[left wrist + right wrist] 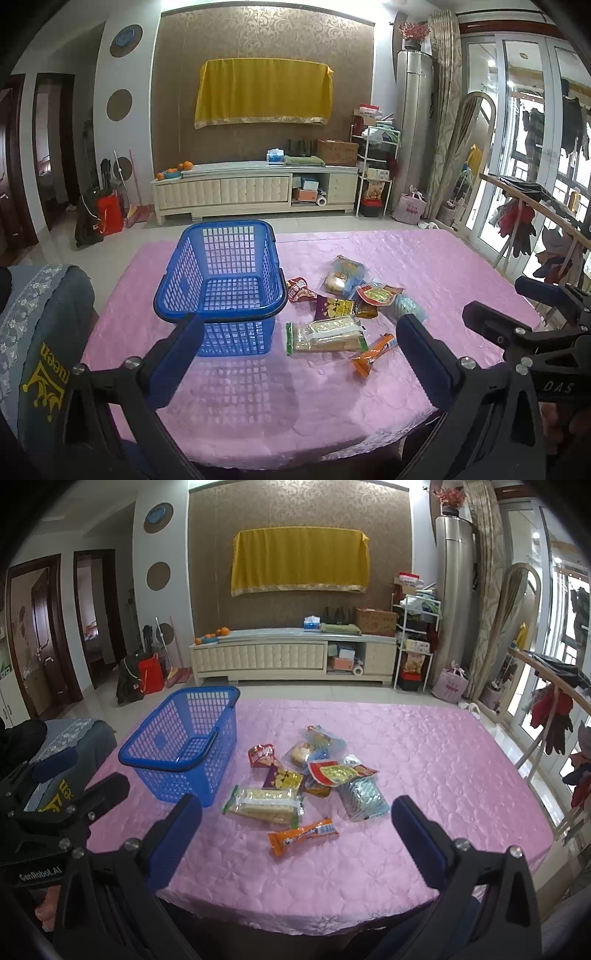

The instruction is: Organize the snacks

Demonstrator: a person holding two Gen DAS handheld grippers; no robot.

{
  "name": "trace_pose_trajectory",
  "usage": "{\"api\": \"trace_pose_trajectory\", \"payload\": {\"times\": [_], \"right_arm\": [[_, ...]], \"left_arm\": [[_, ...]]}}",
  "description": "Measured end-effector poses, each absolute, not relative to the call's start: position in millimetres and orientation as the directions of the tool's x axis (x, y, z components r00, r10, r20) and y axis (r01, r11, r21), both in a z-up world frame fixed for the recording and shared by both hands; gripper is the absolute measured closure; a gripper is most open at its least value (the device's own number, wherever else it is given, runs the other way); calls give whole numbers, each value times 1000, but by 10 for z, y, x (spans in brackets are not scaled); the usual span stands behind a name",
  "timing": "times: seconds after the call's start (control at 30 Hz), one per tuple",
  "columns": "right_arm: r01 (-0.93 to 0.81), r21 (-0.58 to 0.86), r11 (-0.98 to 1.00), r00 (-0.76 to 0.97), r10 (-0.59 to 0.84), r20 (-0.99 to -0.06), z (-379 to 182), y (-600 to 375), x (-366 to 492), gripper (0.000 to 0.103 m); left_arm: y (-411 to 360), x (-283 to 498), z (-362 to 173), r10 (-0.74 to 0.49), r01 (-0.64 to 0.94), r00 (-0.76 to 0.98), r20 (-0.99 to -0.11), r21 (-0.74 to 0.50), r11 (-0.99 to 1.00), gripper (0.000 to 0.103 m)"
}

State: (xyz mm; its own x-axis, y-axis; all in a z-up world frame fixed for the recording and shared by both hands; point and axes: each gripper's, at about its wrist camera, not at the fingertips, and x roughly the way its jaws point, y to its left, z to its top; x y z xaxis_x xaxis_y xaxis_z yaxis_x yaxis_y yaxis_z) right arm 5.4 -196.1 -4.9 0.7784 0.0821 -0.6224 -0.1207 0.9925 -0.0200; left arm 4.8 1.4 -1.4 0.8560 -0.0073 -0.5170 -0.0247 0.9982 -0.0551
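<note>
An empty blue plastic basket (221,280) (181,746) stands on the pink tablecloth (258,406) (443,757), left of a pile of several snack packets. Nearest lie a clear cracker pack (325,336) (264,805) and an orange wrapper (373,352) (303,834). Behind them lie a silver-blue pouch (364,797), a red-yellow pack (378,294) (336,771), a red packet (299,288) (262,755) and bagged pastries (343,275) (314,744). My left gripper (299,347) hangs open above the near table, by the basket's front. My right gripper (295,830) is open too, over the orange wrapper, holding nothing.
A grey-blue chair back (44,332) (70,746) with a lace cover stands at the table's left. Beyond the table's far edge lie tiled floor and a TV cabinet (255,188) (291,657). A drying rack with clothes (532,206) stands to the right.
</note>
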Motion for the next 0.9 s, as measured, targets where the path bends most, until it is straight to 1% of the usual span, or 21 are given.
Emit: {"api": "trace_pose_trajectory", "payload": {"times": [0.9], "right_arm": [[-121, -23, 992, 759, 77, -646, -105, -1940, 67, 0]], "left_arm": [[36, 30, -48, -10, -27, 850, -526, -62, 998, 0]]}}
